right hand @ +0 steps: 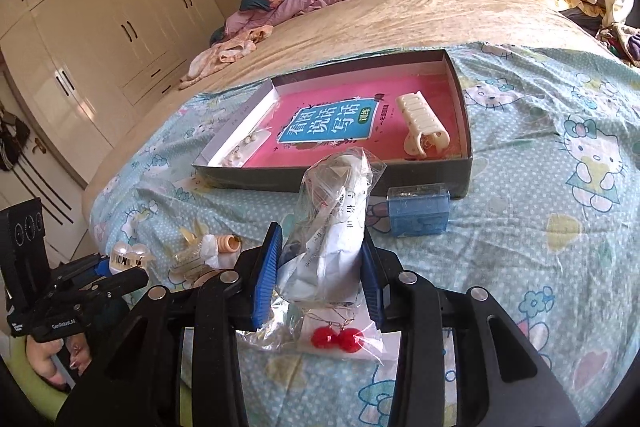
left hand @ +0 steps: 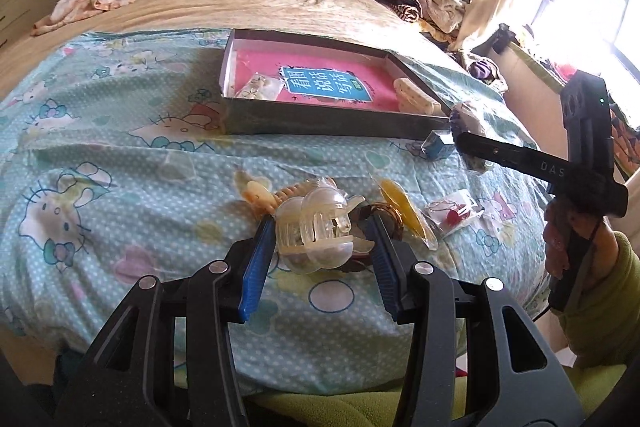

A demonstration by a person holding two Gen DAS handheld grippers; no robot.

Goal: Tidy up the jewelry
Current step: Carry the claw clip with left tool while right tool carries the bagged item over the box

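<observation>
Left tool (left hand: 322,243) pinches clear claw clip (left hand: 314,227); right tool (right hand: 320,263) apparently pinches plastic bag (right hand: 334,211).

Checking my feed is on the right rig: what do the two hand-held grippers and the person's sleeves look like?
Both match: the left hand-held gripper and right hand-held gripper have black cut-out linkage arms with silver pivot pins and ribbed blue finger pads. The right one's side bears white lettering and a small green light. Painted nails show on the left hand. The sleeve is green fleece.
</observation>
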